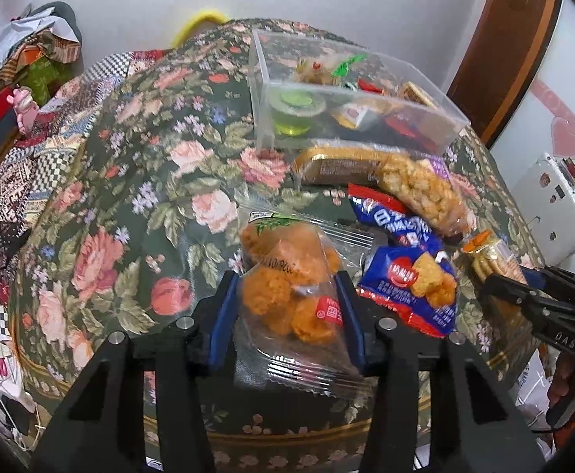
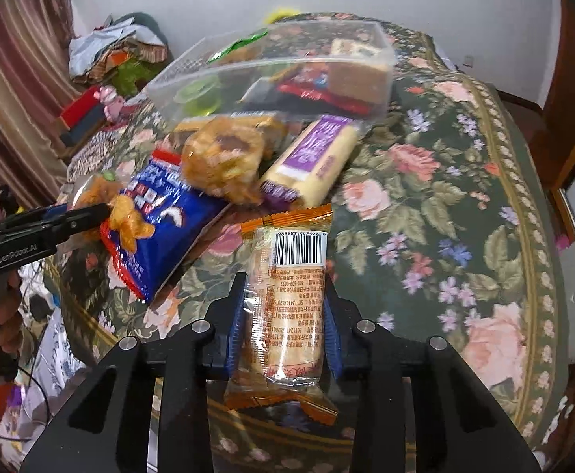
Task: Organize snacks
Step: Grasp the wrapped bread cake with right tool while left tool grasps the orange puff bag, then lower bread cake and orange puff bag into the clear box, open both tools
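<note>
Left gripper (image 1: 287, 295) clamped on one orange puff pack (image 1: 287, 280), right gripper (image 2: 285, 315) clamped on one cracker sleeve (image 2: 287, 295), two blue packets (image 1: 401, 256) mid-frame, one clear bin (image 1: 350, 94) upper centre.

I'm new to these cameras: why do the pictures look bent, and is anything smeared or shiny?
Left wrist view: fisheye lens bows the table, corners go black, the clear box is softly blurred, and glare streaks the orange snack bag. Right wrist view: same bowing, the box and the loose snacks in front of it are smeared, while the cracker pack stays sharp.
</note>
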`<state>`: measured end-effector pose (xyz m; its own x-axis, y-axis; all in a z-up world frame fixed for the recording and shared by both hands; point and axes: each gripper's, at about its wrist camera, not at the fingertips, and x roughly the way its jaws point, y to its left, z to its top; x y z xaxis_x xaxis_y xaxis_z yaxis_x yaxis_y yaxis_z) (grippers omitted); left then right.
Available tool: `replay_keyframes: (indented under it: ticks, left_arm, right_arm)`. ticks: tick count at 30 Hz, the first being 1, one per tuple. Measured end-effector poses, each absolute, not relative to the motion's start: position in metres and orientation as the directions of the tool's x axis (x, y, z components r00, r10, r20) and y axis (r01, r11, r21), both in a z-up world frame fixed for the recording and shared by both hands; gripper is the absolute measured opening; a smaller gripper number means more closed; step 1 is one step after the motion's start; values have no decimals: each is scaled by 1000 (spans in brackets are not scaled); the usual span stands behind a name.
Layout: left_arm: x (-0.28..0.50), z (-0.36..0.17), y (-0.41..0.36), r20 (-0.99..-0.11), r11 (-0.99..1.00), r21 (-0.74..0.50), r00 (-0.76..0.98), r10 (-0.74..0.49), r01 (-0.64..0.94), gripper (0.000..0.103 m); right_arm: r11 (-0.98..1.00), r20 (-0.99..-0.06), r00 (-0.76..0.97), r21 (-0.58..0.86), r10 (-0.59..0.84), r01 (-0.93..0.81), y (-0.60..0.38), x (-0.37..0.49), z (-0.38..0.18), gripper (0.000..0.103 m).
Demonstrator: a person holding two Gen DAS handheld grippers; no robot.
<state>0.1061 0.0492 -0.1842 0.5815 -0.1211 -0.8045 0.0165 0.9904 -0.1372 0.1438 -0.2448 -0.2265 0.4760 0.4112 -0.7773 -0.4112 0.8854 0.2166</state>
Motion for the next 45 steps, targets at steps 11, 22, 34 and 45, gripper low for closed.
replay_keyframes:
  ticks: [11, 22, 34, 45]
  left_arm:
    - [112, -137, 52, -733, 991, -134, 672, -107, 11, 47]
    - [142, -96, 49, -661, 988, -152, 741, -116, 19, 47]
    - [198, -75, 50, -617, 983, -182, 778, -116, 3, 47]
    - [256, -100, 44, -667, 989, -146, 740, -87, -15, 47]
  right_arm:
    - [897, -685, 596, 211, 419, -388, -258, 154, -179, 31]
    - [885, -589, 670, 197, 451, -423, -245, 184, -138, 31]
    - [880, -546, 696, 204, 465, -429, -226, 232, -122, 31]
    - [882, -579, 672, 227, 463, -412, -204, 284, -143, 31]
